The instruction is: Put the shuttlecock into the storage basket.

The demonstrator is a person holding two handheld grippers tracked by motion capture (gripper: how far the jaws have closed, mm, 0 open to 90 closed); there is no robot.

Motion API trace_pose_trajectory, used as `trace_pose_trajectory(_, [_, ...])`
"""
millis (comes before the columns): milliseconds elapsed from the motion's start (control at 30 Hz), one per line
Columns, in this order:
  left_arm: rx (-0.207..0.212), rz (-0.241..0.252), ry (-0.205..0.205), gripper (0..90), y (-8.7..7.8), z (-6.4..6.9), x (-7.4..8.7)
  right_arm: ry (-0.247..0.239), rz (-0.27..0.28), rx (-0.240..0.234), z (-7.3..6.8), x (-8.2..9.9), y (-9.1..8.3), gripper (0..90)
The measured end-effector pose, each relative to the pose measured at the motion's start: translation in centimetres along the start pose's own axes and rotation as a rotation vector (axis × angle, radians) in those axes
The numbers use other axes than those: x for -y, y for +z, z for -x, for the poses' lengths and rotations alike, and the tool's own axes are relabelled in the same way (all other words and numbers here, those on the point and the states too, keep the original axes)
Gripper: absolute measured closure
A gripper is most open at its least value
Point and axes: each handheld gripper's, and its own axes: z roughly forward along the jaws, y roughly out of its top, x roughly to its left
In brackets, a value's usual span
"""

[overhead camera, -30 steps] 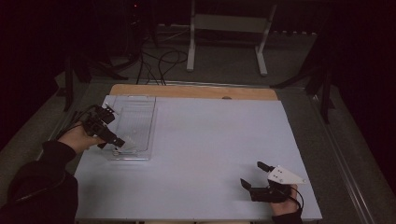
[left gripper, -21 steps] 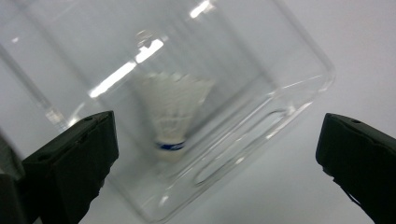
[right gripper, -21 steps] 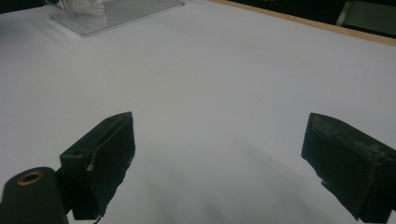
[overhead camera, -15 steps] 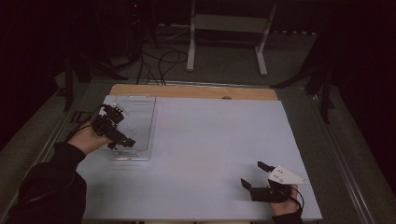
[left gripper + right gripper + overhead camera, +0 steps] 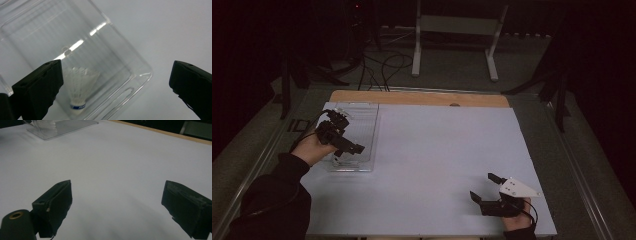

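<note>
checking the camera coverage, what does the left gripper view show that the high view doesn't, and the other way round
Left gripper view alone: a white feathered shuttlecock with a blue band lying inside the clear plastic rectangular box.

High view alone: the right gripper, jaws open, low over the white table sheet; the wooden table edge; a white metal stand behind.

Both: the clear box, the white sheet, and the open left gripper above the box.

1. The shuttlecock [image 5: 79, 93] is white-feathered with a blue band above its cork. It lies inside the box, skirt pointing away, just beside the left jaw.
2. The clear plastic box [image 5: 120, 57] lies flat on the table, partly between the jaws.
</note>
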Motion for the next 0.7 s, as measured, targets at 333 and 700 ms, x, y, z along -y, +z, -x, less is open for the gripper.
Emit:
trace_pose_trajectory(333, [0.044,-0.018,0.045,0.1,0.3,1.4,-0.7,-0.001,0.000,0.000,0.0,0.0,0.0,9.7])
trace_pose_trajectory(700, [0.057,0.004,0.101,0.1,0.2,3.3,-2.0,-0.003,0.000,-0.001,0.0,0.0,0.0,9.7])
